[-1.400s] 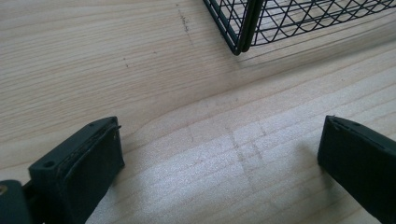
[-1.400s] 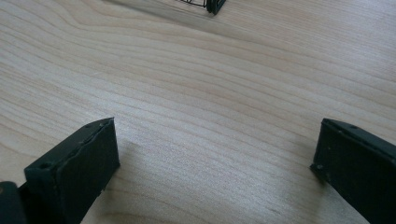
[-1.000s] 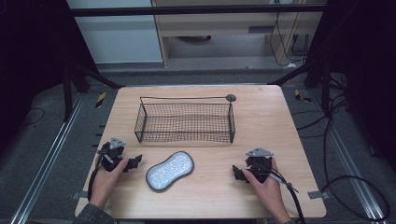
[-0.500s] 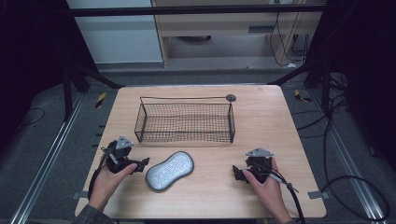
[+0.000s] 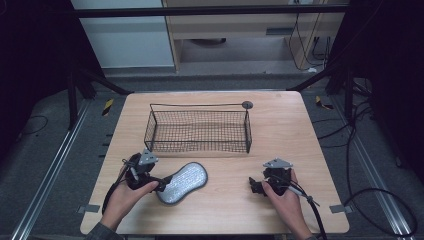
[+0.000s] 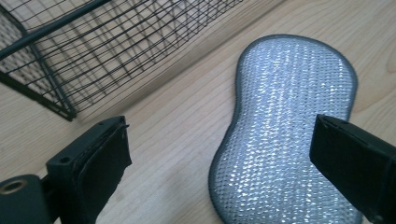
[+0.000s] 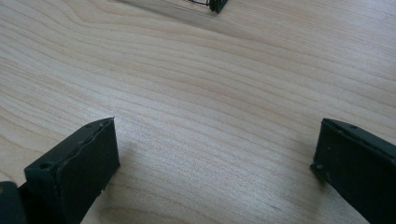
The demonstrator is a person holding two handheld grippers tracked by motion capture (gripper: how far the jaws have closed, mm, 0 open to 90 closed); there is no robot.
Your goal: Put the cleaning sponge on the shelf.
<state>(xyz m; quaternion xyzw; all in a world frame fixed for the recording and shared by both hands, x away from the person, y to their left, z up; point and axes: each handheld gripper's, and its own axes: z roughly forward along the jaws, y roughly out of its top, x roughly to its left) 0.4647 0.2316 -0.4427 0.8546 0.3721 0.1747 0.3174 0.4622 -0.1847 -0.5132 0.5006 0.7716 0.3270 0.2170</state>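
A silver mesh scouring pad [image 5: 182,182] with a dark rim lies flat on the wooden table, in front of the wire basket [image 5: 198,131]. My left gripper [image 5: 159,185] is at the pad's near left end, tilted down over it. In the left gripper view the pad [image 6: 285,130] lies under and between the jaws of the left gripper [image 6: 219,135]. These have just been closing a little but stand wide apart and do not press on it. My right gripper [image 5: 254,186] rests low at the front right, open, with only bare wood under the right gripper [image 7: 215,135].
The black wire basket [image 6: 70,51] stands empty mid-table, its long side facing me, with a small round disc [image 5: 247,104] at its back right corner. One basket corner [image 7: 217,4] shows at the top of the right gripper view. Bare table [image 5: 300,130] lies to the right.
My left gripper has moved right and slightly up, from the table's left edge to the pad's near end. The right gripper has stayed put.
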